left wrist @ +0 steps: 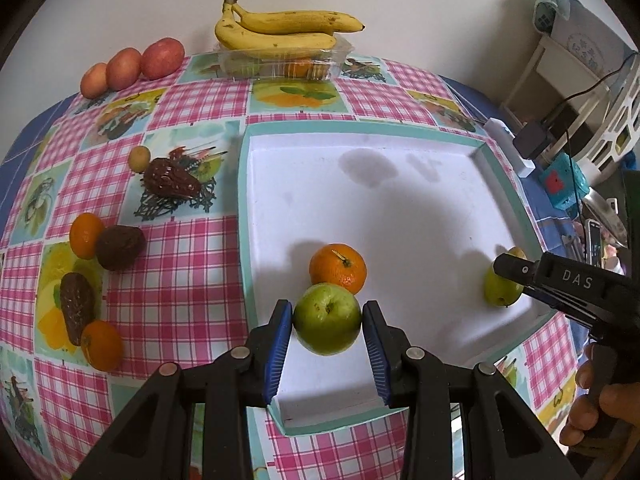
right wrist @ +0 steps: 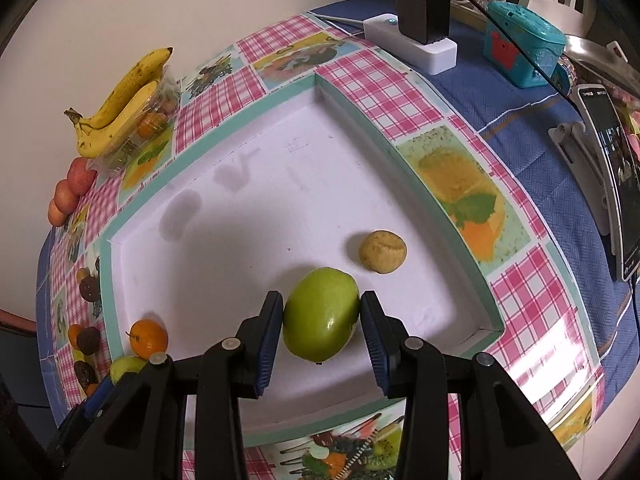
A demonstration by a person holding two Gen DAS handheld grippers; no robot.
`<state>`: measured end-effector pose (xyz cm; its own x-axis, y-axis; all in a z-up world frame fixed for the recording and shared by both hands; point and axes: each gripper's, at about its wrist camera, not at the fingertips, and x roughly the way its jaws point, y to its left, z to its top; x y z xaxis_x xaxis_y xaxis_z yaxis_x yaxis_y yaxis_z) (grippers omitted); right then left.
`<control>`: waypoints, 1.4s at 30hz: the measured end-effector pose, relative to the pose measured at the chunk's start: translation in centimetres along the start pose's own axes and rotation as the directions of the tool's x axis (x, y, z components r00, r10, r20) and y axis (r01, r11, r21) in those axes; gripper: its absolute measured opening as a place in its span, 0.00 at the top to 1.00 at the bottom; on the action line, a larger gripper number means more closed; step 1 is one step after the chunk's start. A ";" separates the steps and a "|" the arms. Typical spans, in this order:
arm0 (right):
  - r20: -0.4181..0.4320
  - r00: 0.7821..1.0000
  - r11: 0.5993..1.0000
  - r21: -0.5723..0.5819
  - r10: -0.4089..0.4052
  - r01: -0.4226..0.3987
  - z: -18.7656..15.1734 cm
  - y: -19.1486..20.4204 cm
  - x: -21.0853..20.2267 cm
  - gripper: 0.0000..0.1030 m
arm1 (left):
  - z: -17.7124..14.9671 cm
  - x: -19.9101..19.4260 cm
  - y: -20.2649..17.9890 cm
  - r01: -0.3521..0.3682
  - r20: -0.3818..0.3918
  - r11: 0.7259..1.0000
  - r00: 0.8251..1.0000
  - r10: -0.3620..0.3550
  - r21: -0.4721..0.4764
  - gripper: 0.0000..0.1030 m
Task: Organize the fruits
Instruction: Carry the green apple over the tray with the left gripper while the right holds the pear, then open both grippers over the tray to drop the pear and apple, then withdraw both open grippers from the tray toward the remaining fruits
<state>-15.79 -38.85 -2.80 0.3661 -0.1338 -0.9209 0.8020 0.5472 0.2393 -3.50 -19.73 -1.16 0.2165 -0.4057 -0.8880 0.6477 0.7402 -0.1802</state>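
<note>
left gripper (left wrist: 327, 322) clamps a green apple (left wrist: 327, 319) over the white tray (left wrist: 400, 200), touching the orange (left wrist: 338, 267). right gripper (right wrist: 322, 320) pinches a green fruit (right wrist: 321, 319) near a tan ball (right wrist: 383, 251). both firm, smooth, likely slippery; grip across the widest middle.

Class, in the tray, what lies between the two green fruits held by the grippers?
In the left wrist view, only bare white tray floor separates the apple from the other green fruit.
</note>
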 end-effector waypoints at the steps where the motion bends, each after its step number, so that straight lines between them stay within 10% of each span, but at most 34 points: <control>1: -0.001 1.000 1.000 0.003 0.002 -0.002 0.0 -0.1 0.0 0.59 | 0.0 -0.1 0.0 0.006 0.002 1.000 1.000 -0.006 -0.003 0.60; 12: 0.017 1.000 1.000 0.003 0.018 -0.018 0.0 0.1 -1.0 0.46 | 1.1 -2.4 1.8 -0.006 0.056 0.998 0.998 0.009 -0.058 0.25; 17: 0.044 0.999 1.000 -0.024 0.006 -0.005 0.1 0.7 -2.1 0.37 | 1.5 -3.2 5.8 -0.111 0.069 0.976 0.990 0.126 -0.190 0.04; 25: 0.068 0.998 0.998 -0.069 -0.002 0.007 -0.1 1.5 -2.6 0.18 | 0.7 -5.5 14.3 -0.272 0.030 0.850 0.947 0.319 -0.450 0.00; 42: 0.125 0.992 0.951 -0.308 0.030 0.010 -3.0 9.5 -2.3 0.11 | -2.4 -11.9 25.9 -0.310 0.038 0.646 0.884 0.465 -0.697 0.00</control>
<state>-10.43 -30.88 0.68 0.4456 -0.2195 -0.8679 0.6215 0.7736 0.1234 8.91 5.54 3.68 0.5209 -0.0348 -0.8529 -0.1576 0.9781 -0.1361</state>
